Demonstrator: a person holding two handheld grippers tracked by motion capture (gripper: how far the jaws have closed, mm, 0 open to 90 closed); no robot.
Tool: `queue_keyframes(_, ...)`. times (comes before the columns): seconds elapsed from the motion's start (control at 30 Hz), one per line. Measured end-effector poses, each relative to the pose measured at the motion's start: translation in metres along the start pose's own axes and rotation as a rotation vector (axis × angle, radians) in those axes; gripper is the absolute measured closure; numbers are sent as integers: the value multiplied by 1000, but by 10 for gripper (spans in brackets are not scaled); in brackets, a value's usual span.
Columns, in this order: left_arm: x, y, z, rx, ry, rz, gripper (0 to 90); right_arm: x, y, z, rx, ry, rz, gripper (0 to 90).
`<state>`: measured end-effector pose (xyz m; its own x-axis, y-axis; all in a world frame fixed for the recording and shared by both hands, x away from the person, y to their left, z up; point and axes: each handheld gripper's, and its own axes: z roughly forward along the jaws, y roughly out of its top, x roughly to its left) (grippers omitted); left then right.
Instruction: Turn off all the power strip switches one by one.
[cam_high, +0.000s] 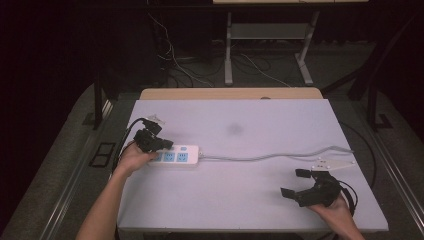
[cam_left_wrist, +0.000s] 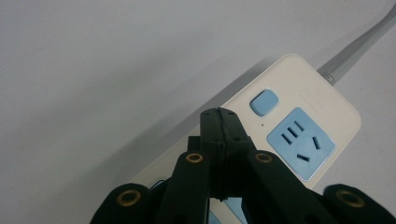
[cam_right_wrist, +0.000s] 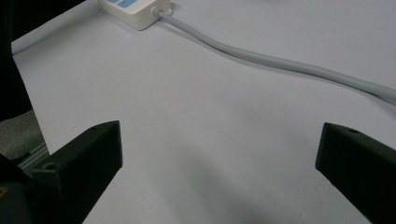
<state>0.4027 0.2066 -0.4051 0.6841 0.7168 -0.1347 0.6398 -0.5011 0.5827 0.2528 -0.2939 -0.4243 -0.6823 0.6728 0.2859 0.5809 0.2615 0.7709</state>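
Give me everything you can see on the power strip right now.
The power strip is a cream plastic bar lying flat near the table's left edge, with three pale blue sockets and a blue switch at the cord end. Its grey cord runs right across the white tabletop. The closed left tongs sit over its top face; contact is unclear.

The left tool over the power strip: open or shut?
Shut: the left tool's two black jaws meet at their tips above the power strip, nothing between them.

One power strip (cam_high: 175, 156) with three blue sockets, one grey cable (cam_high: 270, 156), two grippers.
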Motion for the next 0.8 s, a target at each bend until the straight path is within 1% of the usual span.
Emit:
queue_keyframes(0.2,1,0,1,-6,-9,-11,892,0,0,0,0,0,0,2)
queue_keyframes(0.33,3,-1,2,-8,-19,-29,893,0,0,-1,-2,0,3,2)
queue_keyframes(0.4,3,0,2,-2,-22,-32,893,0,0,0,-3,0,2,2)
queue_keyframes(0.6,7,-1,2,-2,-44,-66,896,0,0,-1,-7,-3,3,3)
queue_keyframes(0.73,8,-4,3,-18,-52,-83,897,1,1,-2,-7,-5,-2,2)
queue_keyframes(0.8,7,-5,3,-26,-43,-80,896,1,1,-2,-9,-3,-5,2)
